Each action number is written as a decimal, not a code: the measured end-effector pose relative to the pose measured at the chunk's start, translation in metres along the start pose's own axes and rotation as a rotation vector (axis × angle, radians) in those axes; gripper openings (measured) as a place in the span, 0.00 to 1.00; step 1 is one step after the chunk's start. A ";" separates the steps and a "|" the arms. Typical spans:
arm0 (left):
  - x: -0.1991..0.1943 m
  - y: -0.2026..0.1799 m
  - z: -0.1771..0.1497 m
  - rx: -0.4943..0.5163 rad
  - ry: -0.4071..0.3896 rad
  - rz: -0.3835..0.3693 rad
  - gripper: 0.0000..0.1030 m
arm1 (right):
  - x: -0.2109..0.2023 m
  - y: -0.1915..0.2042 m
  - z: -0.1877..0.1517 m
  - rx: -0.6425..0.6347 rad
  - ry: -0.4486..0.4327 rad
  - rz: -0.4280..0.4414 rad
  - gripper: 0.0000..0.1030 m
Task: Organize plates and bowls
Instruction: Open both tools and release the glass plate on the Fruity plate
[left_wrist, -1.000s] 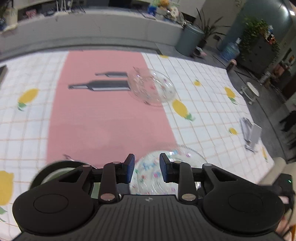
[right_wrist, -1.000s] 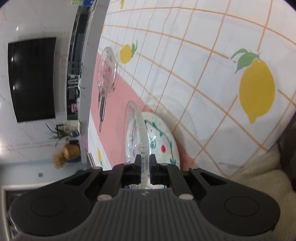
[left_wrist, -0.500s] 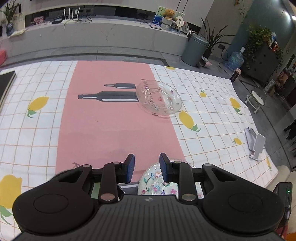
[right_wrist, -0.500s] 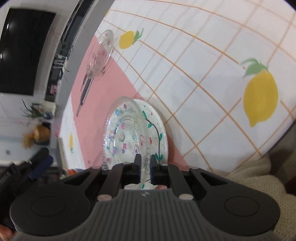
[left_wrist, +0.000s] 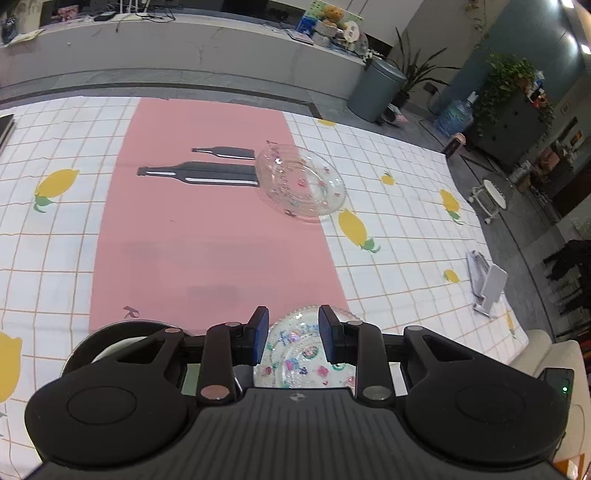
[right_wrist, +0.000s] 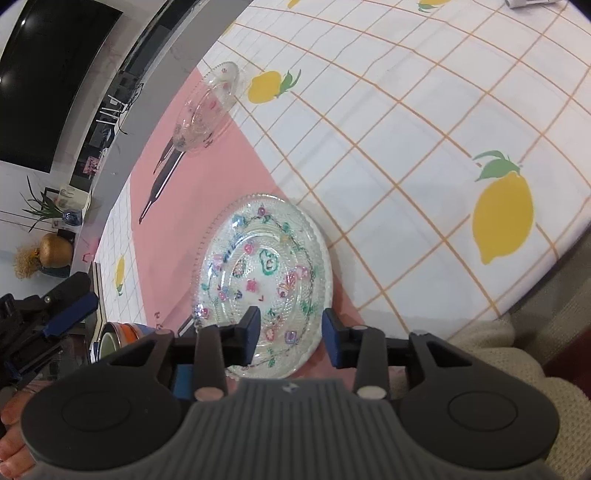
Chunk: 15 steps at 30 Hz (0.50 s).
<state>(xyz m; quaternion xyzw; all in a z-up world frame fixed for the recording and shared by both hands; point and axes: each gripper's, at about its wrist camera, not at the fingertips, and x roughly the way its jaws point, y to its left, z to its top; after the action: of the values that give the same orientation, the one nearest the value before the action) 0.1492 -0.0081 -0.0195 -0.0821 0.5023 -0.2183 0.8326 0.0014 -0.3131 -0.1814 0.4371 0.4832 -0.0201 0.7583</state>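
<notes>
A clear glass plate with painted flowers (right_wrist: 264, 273) lies flat on top of a white plate at the near table edge; it also shows in the left wrist view (left_wrist: 303, 354). My right gripper (right_wrist: 290, 328) is open, its fingers over the plate's near rim, holding nothing. My left gripper (left_wrist: 290, 332) is open and empty above the same stack. A second clear glass plate (left_wrist: 301, 182) lies farther off at the edge of the pink strip, also in the right wrist view (right_wrist: 205, 107). Stacked bowls (right_wrist: 118, 334) stand to the left of the near plates.
The table wears a white checked cloth with lemons (left_wrist: 356, 227) and a pink strip (left_wrist: 207, 229) printed with dark bottles. A white folded stand (left_wrist: 487, 286) lies at the right edge. A dark-rimmed bowl (left_wrist: 99, 350) sits by my left gripper. The left gripper also shows in the right wrist view (right_wrist: 55, 314).
My right gripper laid the flowered glass plate flat onto the white plate and opened, letting it go. My left gripper rose a little and stayed open.
</notes>
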 end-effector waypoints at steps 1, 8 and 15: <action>-0.001 0.000 0.000 -0.004 -0.001 -0.006 0.32 | -0.002 0.000 0.000 0.001 -0.006 -0.004 0.36; -0.007 -0.001 0.001 0.011 -0.041 0.035 0.34 | -0.010 0.007 -0.001 -0.034 -0.058 -0.041 0.46; -0.017 -0.005 0.001 0.028 -0.077 0.016 0.37 | -0.015 0.017 -0.001 -0.098 -0.106 -0.077 0.54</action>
<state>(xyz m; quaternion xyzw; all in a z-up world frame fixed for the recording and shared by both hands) 0.1423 -0.0051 -0.0036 -0.0749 0.4673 -0.2151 0.8542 0.0003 -0.3074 -0.1595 0.3789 0.4593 -0.0485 0.8019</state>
